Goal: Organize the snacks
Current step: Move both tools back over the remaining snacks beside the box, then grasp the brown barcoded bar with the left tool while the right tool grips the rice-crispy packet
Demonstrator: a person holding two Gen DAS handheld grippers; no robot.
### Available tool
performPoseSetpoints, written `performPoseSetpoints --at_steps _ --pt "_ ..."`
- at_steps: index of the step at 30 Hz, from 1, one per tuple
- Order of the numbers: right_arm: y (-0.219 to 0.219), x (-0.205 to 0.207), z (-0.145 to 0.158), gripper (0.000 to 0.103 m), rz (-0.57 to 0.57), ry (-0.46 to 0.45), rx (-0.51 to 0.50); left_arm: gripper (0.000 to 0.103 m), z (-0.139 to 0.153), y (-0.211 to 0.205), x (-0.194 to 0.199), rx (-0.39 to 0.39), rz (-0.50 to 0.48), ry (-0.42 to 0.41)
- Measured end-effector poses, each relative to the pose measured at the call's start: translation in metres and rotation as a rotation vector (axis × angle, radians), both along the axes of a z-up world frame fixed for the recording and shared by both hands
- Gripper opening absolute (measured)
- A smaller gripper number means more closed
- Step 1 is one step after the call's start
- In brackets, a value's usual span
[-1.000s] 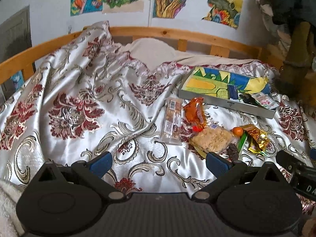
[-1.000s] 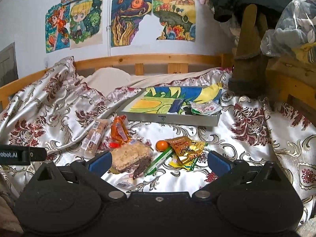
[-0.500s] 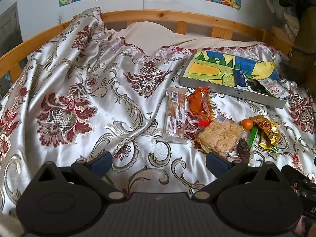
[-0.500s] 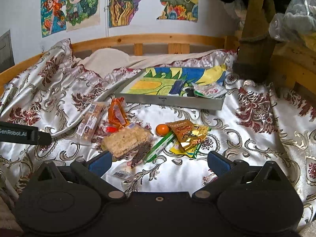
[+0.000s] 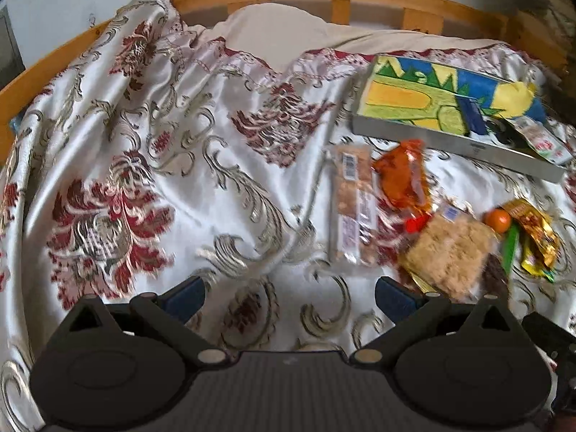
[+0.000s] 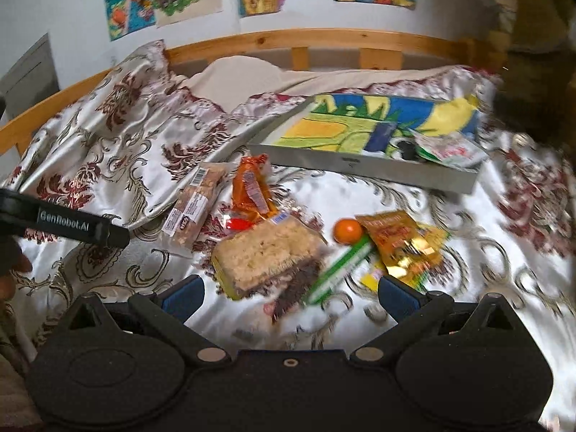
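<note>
Your right gripper was spread wide, blue pads empty; the left gripper likewise, jaws apart, nothing between them.

Change over the last second: both cameras tipped downward and closed in. The wall drawings slid toward the top edge of each view, the bedspread filled more of the frame, and the snack pile grew larger (motion blur on the right-hand items suggests you were mid-sweep). Nothing in the pile shifted; no snack had been lifted. My reading: this was the approach to a first pick, sorting barely begun.

Right wrist view, outward from the fingers: the rice cake block lay just ahead, between the two pads' lines, a dark crumbly piece against its near edge. The green stick ran diagonally toward the right pad. Beyond it, the small orange ball and the gold-orange packets. Further left, the long nut bar beside the orange packet.

Left wrist view: bare satin lay between the fingers; the nut bar sat ahead and right of centre.

The shallow grey box, well beyond the pile, already held a white-green packet, so it is probably the destination.

Your left gripper's body crossed the right view's left edge.
</note>
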State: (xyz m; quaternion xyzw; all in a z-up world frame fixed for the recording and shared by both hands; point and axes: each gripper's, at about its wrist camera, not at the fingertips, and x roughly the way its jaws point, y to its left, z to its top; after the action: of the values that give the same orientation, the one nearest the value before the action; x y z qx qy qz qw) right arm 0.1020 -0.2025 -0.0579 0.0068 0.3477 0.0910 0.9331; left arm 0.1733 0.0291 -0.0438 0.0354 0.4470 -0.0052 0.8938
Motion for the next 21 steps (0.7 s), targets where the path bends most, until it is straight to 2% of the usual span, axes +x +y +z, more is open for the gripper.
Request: performPoseSetpoints --at_steps 4,9,16,21 --pt "0.007 0.017 -0.004 0.102 0.047 -0.021 -0.001 0.103 0.001 0.003 0.009 0.009 -0.004 -0.015" --pt "0.014 0.035 -0.012 0.102 0.080 -0.011 0.052 0.103 -0.004 0.002 0.022 0.017 -0.007 -0.005" --pt "0.015 0.047 -0.024 0.102 0.092 0.073 0.165 0.103 -0.013 0.003 0.029 0.041 0.002 0.010" --pt "0.016 0.051 -0.031 0.102 0.090 0.118 0.204 0.103 -0.018 0.001 0.032 0.033 -0.004 0.032"
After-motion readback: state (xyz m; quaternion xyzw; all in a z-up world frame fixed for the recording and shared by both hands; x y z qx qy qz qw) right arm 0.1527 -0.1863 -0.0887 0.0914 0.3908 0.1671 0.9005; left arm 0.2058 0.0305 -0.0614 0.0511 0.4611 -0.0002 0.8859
